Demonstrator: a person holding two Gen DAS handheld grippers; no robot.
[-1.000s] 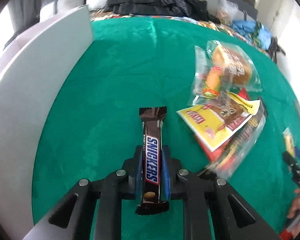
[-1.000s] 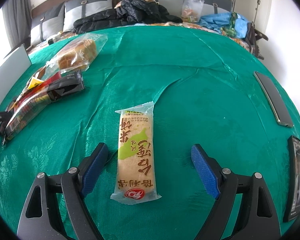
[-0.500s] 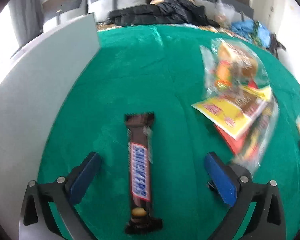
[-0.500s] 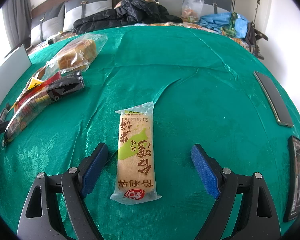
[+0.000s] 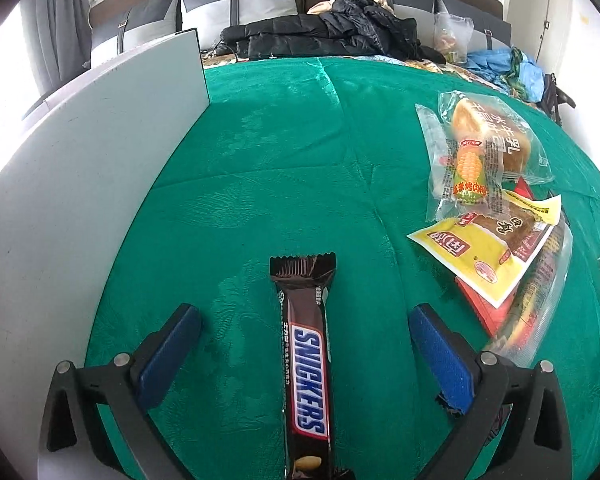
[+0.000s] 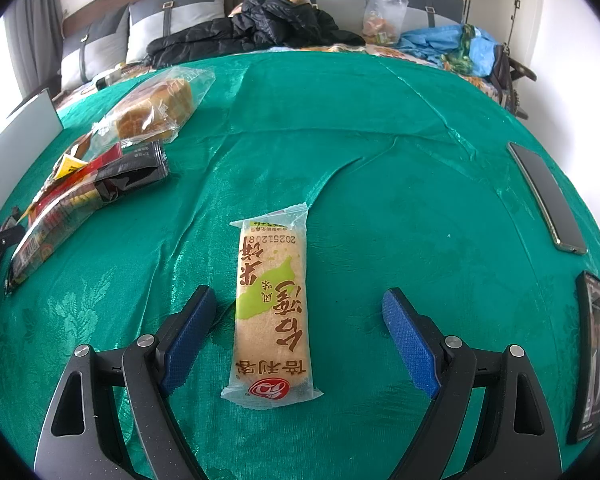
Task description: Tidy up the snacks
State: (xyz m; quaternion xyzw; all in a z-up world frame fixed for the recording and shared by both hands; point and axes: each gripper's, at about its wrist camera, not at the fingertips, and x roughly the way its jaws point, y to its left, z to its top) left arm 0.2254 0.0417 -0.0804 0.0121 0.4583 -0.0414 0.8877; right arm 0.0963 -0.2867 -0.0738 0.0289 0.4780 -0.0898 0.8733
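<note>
Downward, both grippers (image 5: 304, 344) (image 6: 300, 332) wide-jawed

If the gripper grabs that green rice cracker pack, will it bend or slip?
The rice cracker pack looks flat and straight, so it probably stays fairly stiff, though the cracker inside might crack under a hard squeeze. Its glossy wrapper may be slippery against the pads. The right gripper stands open around it, not touching.
</note>
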